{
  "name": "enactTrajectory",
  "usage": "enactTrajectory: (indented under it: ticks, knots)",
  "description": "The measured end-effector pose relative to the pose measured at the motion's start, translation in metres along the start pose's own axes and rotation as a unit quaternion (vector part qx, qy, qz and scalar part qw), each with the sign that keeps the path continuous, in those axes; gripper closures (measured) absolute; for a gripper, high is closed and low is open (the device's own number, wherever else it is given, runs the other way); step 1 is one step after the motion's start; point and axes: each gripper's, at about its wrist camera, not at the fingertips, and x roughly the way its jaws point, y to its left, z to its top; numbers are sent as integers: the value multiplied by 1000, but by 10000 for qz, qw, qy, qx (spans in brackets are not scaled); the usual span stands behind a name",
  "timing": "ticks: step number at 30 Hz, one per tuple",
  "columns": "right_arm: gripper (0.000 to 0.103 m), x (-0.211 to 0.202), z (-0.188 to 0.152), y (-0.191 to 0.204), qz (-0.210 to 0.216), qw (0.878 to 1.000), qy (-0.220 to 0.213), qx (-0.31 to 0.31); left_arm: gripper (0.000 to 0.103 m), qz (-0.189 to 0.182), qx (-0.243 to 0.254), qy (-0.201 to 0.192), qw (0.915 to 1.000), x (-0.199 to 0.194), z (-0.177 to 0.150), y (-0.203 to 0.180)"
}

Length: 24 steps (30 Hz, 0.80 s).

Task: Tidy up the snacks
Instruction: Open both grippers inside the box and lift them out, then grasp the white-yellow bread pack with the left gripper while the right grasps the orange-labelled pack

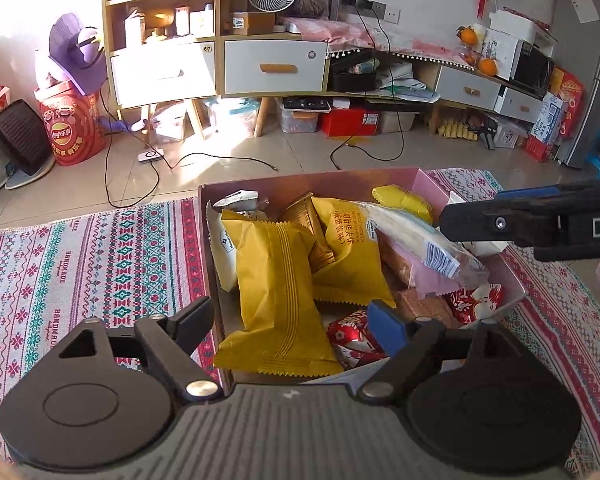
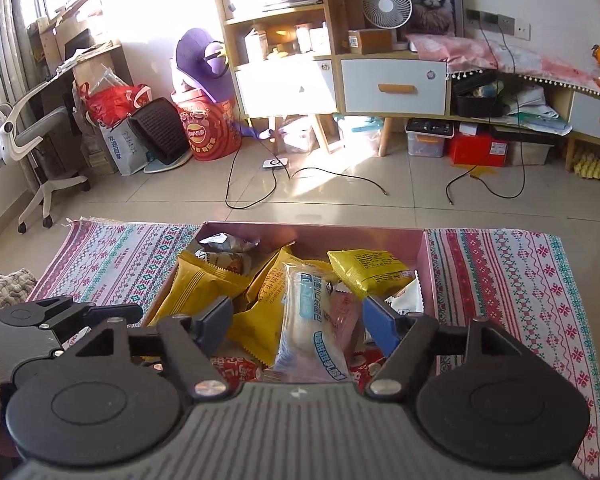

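A pink cardboard box [image 2: 427,268] sits on the patterned cloth [image 2: 520,280] covering the tabletop, and it is crowded with wrapped snacks. Inside, a large yellow packet [image 1: 276,292] lies near the left wall, with a second yellow packet bearing Chinese print [image 1: 344,252] leaning behind it and a small gold-brown wrapper [image 1: 306,220] wedged between them. A small yellow pouch [image 2: 370,266] rests at the far right corner, a silver-grey wrapper [image 2: 220,242] at the far left, and red foil candies [image 1: 352,338] lie on the near floor of the box beside a wafer block [image 1: 420,306]. The right tool [image 2: 296,320] hangs over the box with its jaws spread wide on either side of a long white-and-blue bread packet [image 2: 308,320], not pinching it. The left tool [image 1: 290,316] is also spread open, straddling the box's near left wall and gripping nothing.
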Motion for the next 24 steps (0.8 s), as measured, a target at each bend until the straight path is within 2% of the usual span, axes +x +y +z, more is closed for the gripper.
enactTrajectory:
  ticks: [10, 15, 24]
  knots:
    - [15, -23, -14, -4, -116, 9998, 155, -53, 1, 62, -37, 227, 9997, -25, -18, 1]
    - [9, -30, -24, -2, -189, 9994, 245, -141, 0, 117, -52, 376, 9992, -32, -28, 0]
    - [6, -33, -46, -1, -166, 9985, 470, -248, 0, 122, 148, 627, 9978, -40, -53, -9]
